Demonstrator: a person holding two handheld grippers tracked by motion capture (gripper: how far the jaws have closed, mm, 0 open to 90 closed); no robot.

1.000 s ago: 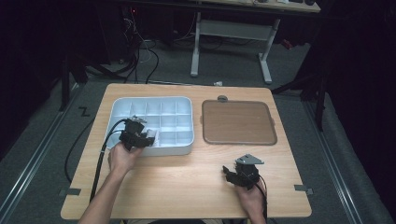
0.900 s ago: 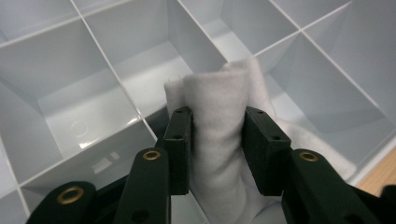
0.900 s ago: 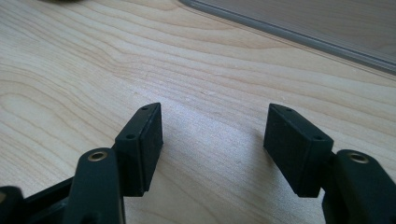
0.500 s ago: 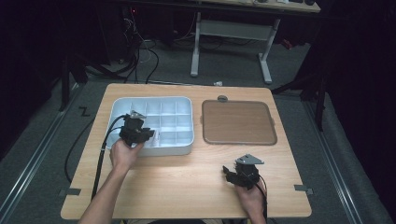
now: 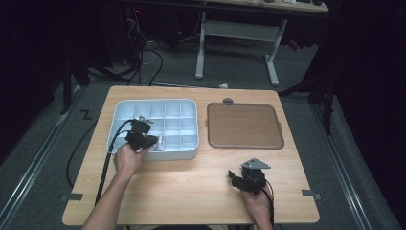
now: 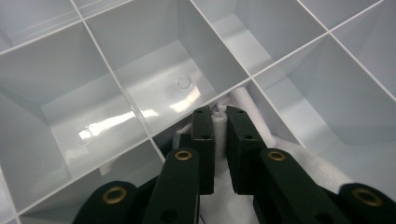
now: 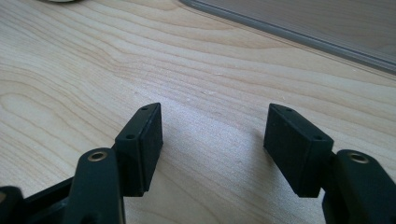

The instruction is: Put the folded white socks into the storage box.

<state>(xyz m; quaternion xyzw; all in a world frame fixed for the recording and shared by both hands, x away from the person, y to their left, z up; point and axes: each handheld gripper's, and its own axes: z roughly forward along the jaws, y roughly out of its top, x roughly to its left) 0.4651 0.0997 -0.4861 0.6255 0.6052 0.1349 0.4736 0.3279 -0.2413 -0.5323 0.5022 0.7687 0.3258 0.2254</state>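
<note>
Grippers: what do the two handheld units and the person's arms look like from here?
Both are black. The left gripper has flat rectangular pads on arms with brass-ringed holes, and a black cable trailing along the forearm. The right gripper has the same black pads and brass rings, plus a grey three-cornered plate on top. Both forearms are bare, with no sleeves in view.

Two black handheld grippers, left gripper [image 5: 152,142] and right gripper [image 5: 235,178], have brass-coloured rivets. A black cable [image 5: 106,162] trails from the left. A grey triangular plate [image 5: 255,164] tops the right.

White cloth [image 6: 219,122] half hidden between tongs [image 6: 219,135]
</note>
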